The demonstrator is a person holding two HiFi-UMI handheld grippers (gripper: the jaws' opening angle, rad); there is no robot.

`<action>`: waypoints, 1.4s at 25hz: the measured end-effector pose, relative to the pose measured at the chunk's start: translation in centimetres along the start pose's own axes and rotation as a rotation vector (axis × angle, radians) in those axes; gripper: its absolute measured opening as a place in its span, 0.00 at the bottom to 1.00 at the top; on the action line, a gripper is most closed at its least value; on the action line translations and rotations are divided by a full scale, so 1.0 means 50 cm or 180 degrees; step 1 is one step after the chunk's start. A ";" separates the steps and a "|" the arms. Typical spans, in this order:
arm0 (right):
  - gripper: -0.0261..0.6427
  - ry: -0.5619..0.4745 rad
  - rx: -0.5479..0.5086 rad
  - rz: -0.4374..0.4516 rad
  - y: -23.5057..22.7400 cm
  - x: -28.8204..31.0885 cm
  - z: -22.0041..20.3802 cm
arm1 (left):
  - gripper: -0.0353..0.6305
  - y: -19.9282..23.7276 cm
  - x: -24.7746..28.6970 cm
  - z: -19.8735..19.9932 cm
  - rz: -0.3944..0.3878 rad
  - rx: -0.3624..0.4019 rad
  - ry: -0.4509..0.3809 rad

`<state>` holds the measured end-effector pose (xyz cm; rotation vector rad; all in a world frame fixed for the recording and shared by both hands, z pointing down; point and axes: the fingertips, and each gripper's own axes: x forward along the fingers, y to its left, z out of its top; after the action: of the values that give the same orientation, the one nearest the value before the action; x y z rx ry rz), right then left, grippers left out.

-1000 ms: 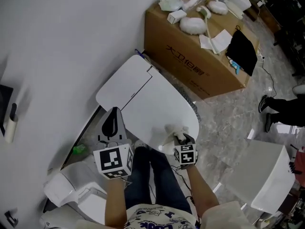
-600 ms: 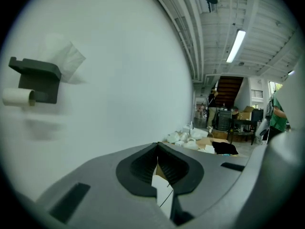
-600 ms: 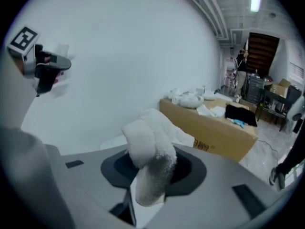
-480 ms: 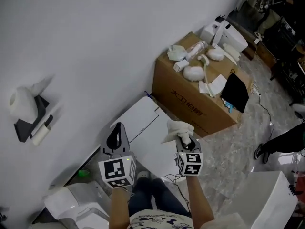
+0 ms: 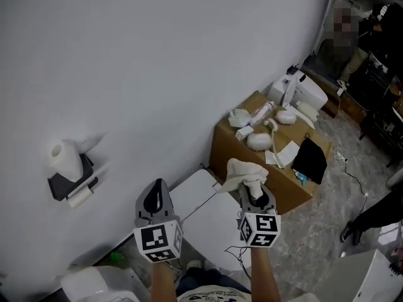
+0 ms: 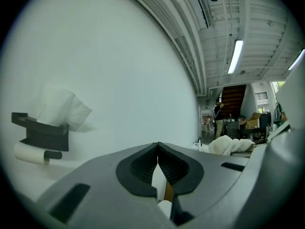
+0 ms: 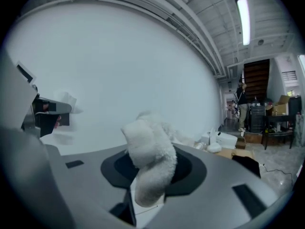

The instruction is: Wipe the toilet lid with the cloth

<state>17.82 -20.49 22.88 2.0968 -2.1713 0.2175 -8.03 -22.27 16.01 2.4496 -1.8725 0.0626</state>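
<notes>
A white fluffy cloth (image 5: 244, 172) (image 7: 150, 159) is pinched in my right gripper (image 5: 254, 195) (image 7: 147, 180), which is raised in the air, pointing toward the wall. The white toilet lid (image 5: 217, 222) lies below both grippers, partly hidden by them. Empty and with its jaws together, my left gripper (image 5: 155, 201) (image 6: 158, 168) is held up to the left of the right one. Neither gripper touches the lid.
A cardboard box (image 5: 264, 162) with white items and a black pouch (image 5: 310, 159) on top stands right of the toilet. A paper roll holder (image 5: 70, 175) (image 6: 40, 135) hangs on the white wall. People stand at the far right (image 5: 352, 36).
Both grippers have risen off the toilet lid, the right one lifting the cloth with it. The view has tilted up toward the wall.
</notes>
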 end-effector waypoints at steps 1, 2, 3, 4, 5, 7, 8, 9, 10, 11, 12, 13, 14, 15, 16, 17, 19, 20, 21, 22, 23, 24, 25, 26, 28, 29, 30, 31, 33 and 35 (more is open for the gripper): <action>0.23 -0.0078 -0.0014 -0.0002 0.006 -0.003 0.024 | 0.06 0.004 -0.003 0.015 0.0013 0.0005 -0.0041; 0.23 -0.0157 -0.0039 -0.0007 0.011 -0.006 0.047 | 0.06 0.007 -0.005 0.030 0.0020 0.0021 -0.0091; 0.23 -0.0228 -0.0070 -0.0013 0.015 -0.009 0.067 | 0.06 0.009 -0.008 0.045 0.0026 0.0043 -0.0143; 0.23 -0.0285 -0.0098 -0.0015 0.019 -0.013 0.083 | 0.06 0.010 -0.011 0.059 0.0033 0.0066 -0.0189; 0.23 -0.0330 -0.0115 -0.0014 0.022 -0.018 0.096 | 0.06 0.010 -0.016 0.071 0.0040 0.0086 -0.0226; 0.23 -0.0394 -0.0109 -0.0013 0.025 -0.028 0.115 | 0.06 0.010 -0.026 0.088 0.0047 0.0122 -0.0278; 0.23 -0.0424 -0.0098 -0.0018 0.025 -0.032 0.124 | 0.06 0.011 -0.029 0.095 0.0047 0.0136 -0.0296; 0.23 -0.0457 -0.0090 -0.0026 0.025 -0.036 0.132 | 0.06 0.012 -0.032 0.099 0.0049 0.0143 -0.0311; 0.23 -0.0490 -0.0089 -0.0033 0.025 -0.039 0.141 | 0.06 0.013 -0.034 0.103 0.0054 0.0141 -0.0325; 0.22 -0.0522 -0.0092 -0.0037 0.025 -0.042 0.149 | 0.06 0.014 -0.036 0.106 0.0061 0.0137 -0.0337; 0.22 -0.0551 -0.0097 -0.0037 0.025 -0.045 0.156 | 0.06 0.016 -0.038 0.109 0.0066 0.0134 -0.0348; 0.23 -0.0576 -0.0099 -0.0033 0.026 -0.047 0.162 | 0.06 0.016 -0.040 0.112 0.0067 0.0136 -0.0358; 0.22 -0.0597 -0.0100 -0.0029 0.027 -0.049 0.168 | 0.06 0.016 -0.041 0.114 0.0063 0.0139 -0.0367; 0.22 -0.0615 -0.0102 -0.0026 0.029 -0.050 0.174 | 0.06 0.016 -0.042 0.117 0.0055 0.0143 -0.0377; 0.22 -0.0633 -0.0105 -0.0026 0.031 -0.052 0.179 | 0.06 0.016 -0.042 0.119 0.0045 0.0148 -0.0386; 0.22 -0.0653 -0.0108 -0.0030 0.032 -0.054 0.185 | 0.06 0.016 -0.042 0.121 0.0036 0.0157 -0.0393; 0.22 -0.0701 -0.0117 -0.0041 0.035 -0.058 0.198 | 0.06 0.014 -0.042 0.124 0.0023 0.0181 -0.0400; 0.22 -0.0721 -0.0127 -0.0048 0.035 -0.061 0.204 | 0.06 0.014 -0.041 0.125 0.0018 0.0190 -0.0398; 0.22 -0.0736 -0.0139 -0.0055 0.036 -0.062 0.209 | 0.06 0.014 -0.041 0.125 0.0016 0.0196 -0.0393; 0.22 -0.0746 -0.0151 -0.0063 0.036 -0.064 0.213 | 0.06 0.014 -0.040 0.126 0.0014 0.0202 -0.0388; 0.22 -0.0758 -0.0157 -0.0071 0.035 -0.065 0.217 | 0.06 0.014 -0.040 0.127 0.0012 0.0209 -0.0386; 0.22 -0.0771 -0.0157 -0.0080 0.035 -0.067 0.221 | 0.06 0.014 -0.038 0.129 0.0009 0.0215 -0.0388; 0.22 -0.0785 -0.0156 -0.0088 0.034 -0.068 0.225 | 0.06 0.015 -0.037 0.131 0.0005 0.0218 -0.0391; 0.22 -0.0797 -0.0156 -0.0094 0.034 -0.068 0.228 | 0.06 0.016 -0.036 0.132 0.0003 0.0218 -0.0395; 0.22 -0.0807 -0.0163 -0.0093 0.036 -0.067 0.231 | 0.06 0.019 -0.034 0.133 0.0003 0.0224 -0.0400; 0.22 -0.0809 -0.0166 -0.0087 0.038 -0.067 0.232 | 0.06 0.020 -0.034 0.134 0.0001 0.0227 -0.0402; 0.22 -0.0810 -0.0166 -0.0078 0.040 -0.067 0.232 | 0.06 0.020 -0.033 0.134 -0.0002 0.0230 -0.0404; 0.22 -0.0812 -0.0164 -0.0069 0.041 -0.067 0.233 | 0.06 0.018 -0.033 0.135 -0.0006 0.0232 -0.0407; 0.22 -0.0814 -0.0164 -0.0053 0.041 -0.068 0.236 | 0.06 0.014 -0.034 0.139 -0.0012 0.0235 -0.0413; 0.22 -0.0812 -0.0164 -0.0038 0.040 -0.069 0.237 | 0.06 0.011 -0.035 0.142 -0.0011 0.0237 -0.0420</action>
<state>16.13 -19.21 10.55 2.2145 -2.2700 -0.1128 -9.04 -21.23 8.83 2.5650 -1.9516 -0.0309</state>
